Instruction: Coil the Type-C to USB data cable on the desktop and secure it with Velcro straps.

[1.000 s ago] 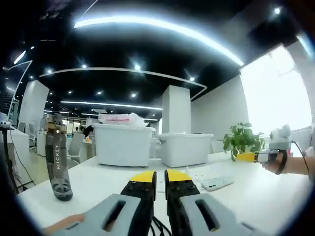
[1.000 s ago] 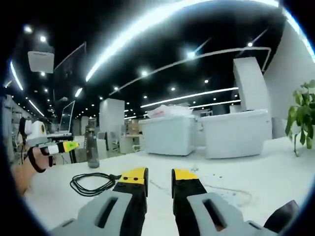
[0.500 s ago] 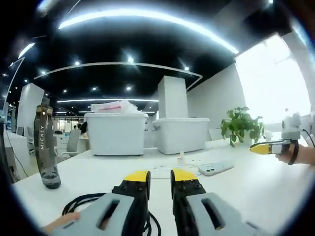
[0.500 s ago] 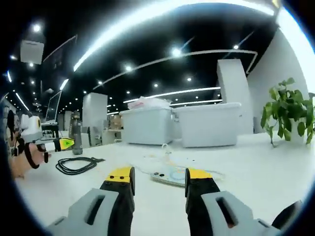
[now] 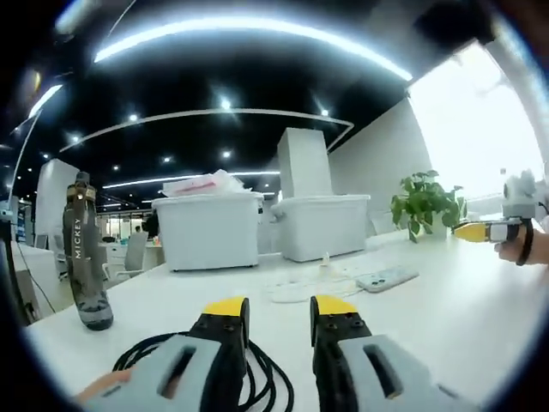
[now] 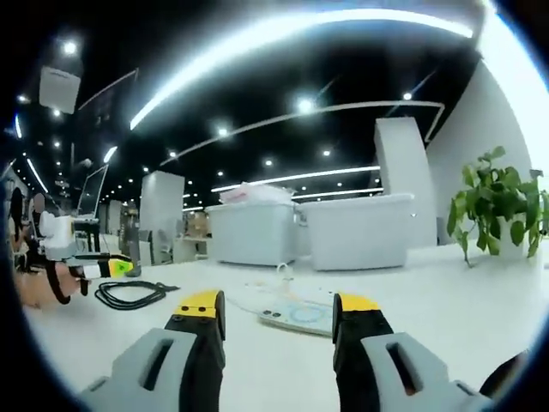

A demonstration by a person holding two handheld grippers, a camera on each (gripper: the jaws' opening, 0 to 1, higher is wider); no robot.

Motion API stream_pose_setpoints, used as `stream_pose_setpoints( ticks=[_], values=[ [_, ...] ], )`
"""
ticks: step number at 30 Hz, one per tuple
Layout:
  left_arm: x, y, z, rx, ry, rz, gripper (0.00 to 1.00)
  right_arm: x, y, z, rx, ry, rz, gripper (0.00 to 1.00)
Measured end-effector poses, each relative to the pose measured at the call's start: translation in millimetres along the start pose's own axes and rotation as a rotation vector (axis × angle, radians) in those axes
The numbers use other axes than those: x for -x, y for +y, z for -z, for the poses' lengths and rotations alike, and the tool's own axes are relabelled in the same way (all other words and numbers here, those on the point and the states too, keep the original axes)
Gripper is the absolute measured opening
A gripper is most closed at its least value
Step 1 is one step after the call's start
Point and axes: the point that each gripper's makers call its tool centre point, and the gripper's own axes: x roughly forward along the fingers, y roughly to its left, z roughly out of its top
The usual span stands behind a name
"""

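One black cable (image 5: 257, 378) lies coiled on the white table (image 5: 446, 318), right under and just behind the left claw (image 5: 279, 311), whose two yellow-tipped jaws stand apart with nothing between them. In the right gripper view the same cable (image 6: 129, 293) sits well off to the left, near the left claw (image 6: 116, 267) held by a hand (image 6: 34, 287). The right claw (image 6: 279, 304) hovers with its jaws wide apart and empty; a phone (image 6: 296, 315) lies on the table beyond it. Two white bins (image 5: 210, 230) stand side by side at the far edge. One dark bottle (image 5: 84, 253) stands upright to the left of the cable, and one potted plant (image 5: 422, 204) stands at the right.
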Motion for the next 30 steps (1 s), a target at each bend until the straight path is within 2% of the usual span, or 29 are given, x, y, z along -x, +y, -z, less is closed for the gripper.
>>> stream_pose_setpoints(
  ticks=[2, 6, 11, 21, 30],
  values=[
    [1, 3.6, -4.2, 0.01, -0.022, -0.009, 0.3, 1, 1, -0.7, 0.007, -0.009, 0.003, 0.5],
    [2, 11.0, -6.8, 0.014, -0.021, -0.028, 0.3, -1, 5, 2.5, 0.025, 0.002, -0.005, 0.5],
    [3, 19.3, -8.8, 0.002, -0.024, -0.056, 0.3, -2, 8, 5.6, -0.008, 0.013, -0.017, 0.51],
    [0, 19.3, -0.3, 0.022, 0.008, -0.06, 0.3, 2, -3, -6.1, -0.011, -0.025, 0.014, 0.51],
    [0, 13.3, 6.7, 0.0, 0.034, -0.046, 0.31, 2, -2, -5.1, -0.018, -0.019, 0.016, 0.52]
  ],
)
